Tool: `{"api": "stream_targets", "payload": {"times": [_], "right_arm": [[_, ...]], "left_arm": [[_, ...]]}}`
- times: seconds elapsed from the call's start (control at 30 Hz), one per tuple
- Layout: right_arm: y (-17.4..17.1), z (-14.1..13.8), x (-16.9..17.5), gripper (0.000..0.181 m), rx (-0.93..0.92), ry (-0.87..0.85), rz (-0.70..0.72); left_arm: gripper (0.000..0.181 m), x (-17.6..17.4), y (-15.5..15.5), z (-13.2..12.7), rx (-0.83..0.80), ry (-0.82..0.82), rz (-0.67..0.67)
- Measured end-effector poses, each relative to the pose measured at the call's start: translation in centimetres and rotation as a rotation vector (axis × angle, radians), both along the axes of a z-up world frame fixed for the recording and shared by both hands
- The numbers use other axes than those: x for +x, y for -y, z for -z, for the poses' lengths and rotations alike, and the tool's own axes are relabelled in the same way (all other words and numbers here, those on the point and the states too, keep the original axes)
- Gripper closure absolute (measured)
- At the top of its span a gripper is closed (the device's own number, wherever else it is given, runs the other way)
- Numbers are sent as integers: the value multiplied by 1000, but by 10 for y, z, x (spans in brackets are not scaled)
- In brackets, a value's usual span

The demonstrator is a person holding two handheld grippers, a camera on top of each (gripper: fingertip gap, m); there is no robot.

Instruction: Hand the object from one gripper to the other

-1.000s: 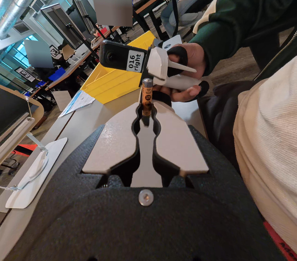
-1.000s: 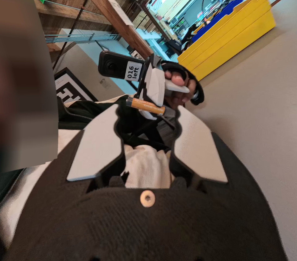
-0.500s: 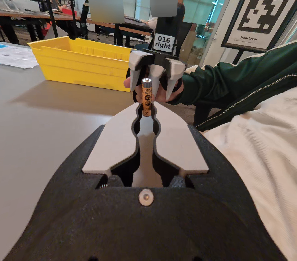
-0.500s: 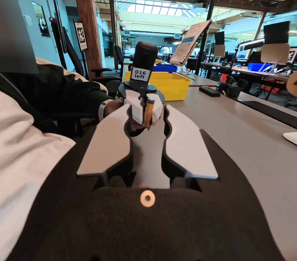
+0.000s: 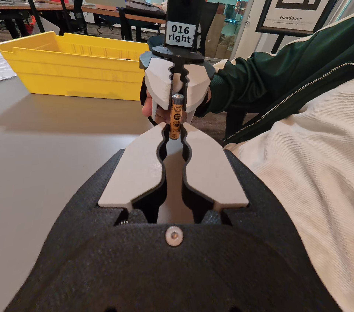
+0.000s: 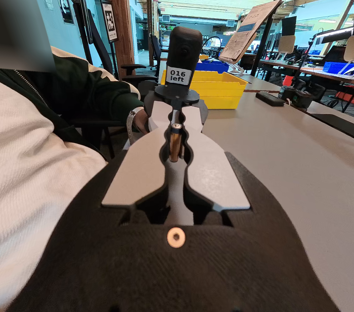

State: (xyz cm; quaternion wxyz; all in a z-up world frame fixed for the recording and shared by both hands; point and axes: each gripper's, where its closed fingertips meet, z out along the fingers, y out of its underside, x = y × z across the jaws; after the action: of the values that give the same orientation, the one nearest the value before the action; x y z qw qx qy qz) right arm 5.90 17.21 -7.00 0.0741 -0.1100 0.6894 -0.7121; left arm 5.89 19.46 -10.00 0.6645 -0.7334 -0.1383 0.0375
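Note:
An orange and black battery (image 5: 175, 120) stands upright between the two grippers, above the grey table (image 5: 57, 149). My left gripper (image 5: 174, 126) is shut on its lower end. My right gripper (image 5: 177, 109) faces it from the far side, with its white fingers (image 5: 159, 84) closed against the battery's upper part. In the right wrist view the battery (image 6: 174, 146) sits in the narrow gap of my right gripper (image 6: 175, 136), with the left gripper (image 6: 176, 126) just behind it. Both are held by hands in dark green sleeves.
A yellow bin (image 5: 76, 72) stands on the table behind the grippers and also shows in the right wrist view (image 6: 220, 89), with a blue bin (image 6: 212, 66) beyond it. Black devices (image 6: 270, 98) lie at the table's far right. The person's white top (image 5: 287, 168) is close by. Less than 4 cm separates the two grippers' tips.
The right gripper has moved in on the battery and its fingers have closed from wide open to tight around it. The left gripper keeps its grip.

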Motion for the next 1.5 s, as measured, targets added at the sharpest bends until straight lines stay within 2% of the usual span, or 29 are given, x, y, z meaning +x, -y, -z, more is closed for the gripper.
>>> {"api": "stream_targets", "payload": {"times": [0.2,0.5,0.53,0.6,1.1,1.23,1.27,1.37,1.4,1.47,1.5], "right_arm": [[-1,-1,-1,171,-8,-14,14],[-3,-2,-7,170,-5,51,10],[-3,-1,-6,171,-3,54,7],[-2,-1,-5,171,0,55,0],[-1,-2,0,170,-5,76,-20],[-1,-4,0,170,-17,82,-18],[-1,-6,-2,165,-29,76,-8],[-1,-20,-16,104,-117,80,94],[-2,-23,-19,92,-140,82,118],[-2,-24,-26,82,-150,78,158],[-2,-22,-26,82,-141,77,160]], "left_arm": [[169,-1,1,-2,9,-19,-6],[106,-18,6,-4,21,-42,-125],[103,-19,6,-4,25,-46,-129],[107,-17,5,-4,24,-46,-121],[168,-4,1,-1,11,-30,-21],[171,-1,0,-3,22,-31,-1],[172,0,0,-3,26,-28,1],[172,-1,1,-6,55,-6,1],[172,-2,3,-8,73,5,-1],[172,-4,6,-11,112,26,-5],[171,-5,7,-13,132,33,-8]]}}
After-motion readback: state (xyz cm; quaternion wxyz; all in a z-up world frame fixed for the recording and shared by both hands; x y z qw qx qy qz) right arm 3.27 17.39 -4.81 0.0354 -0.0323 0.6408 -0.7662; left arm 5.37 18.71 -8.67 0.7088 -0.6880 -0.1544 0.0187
